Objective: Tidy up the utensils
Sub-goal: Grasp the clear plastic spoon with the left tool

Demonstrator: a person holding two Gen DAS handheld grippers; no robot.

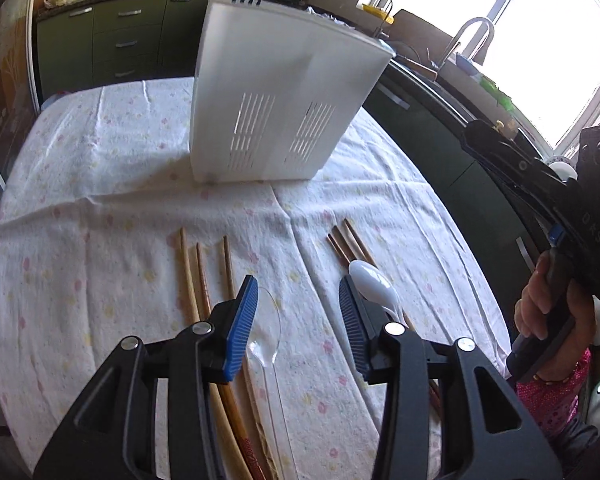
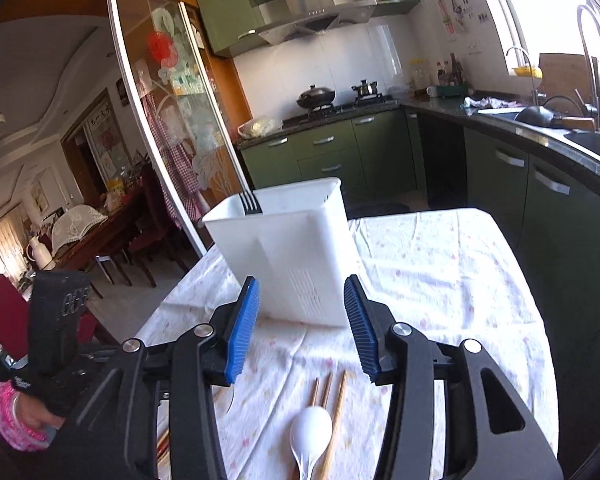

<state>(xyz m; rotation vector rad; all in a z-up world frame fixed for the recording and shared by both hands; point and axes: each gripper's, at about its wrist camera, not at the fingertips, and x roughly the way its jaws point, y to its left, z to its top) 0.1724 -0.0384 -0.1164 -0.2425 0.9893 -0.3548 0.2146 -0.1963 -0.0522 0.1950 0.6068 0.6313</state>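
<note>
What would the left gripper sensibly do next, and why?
Probably lower the left gripper and close on the clear spoon: its open jaws already straddle the bowl, and the white holder so far shows only a black fork.

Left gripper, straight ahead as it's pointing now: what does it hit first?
Most likely the clear plastic spoon on the tablecloth. It lies just beyond the open left gripper, nearer the left finger. Depth is uncertain, so bare cloth beside it is possible.

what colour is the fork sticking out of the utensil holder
Black. The fork's tines show best in the right wrist view, above the white utensil holder's rim.
</note>
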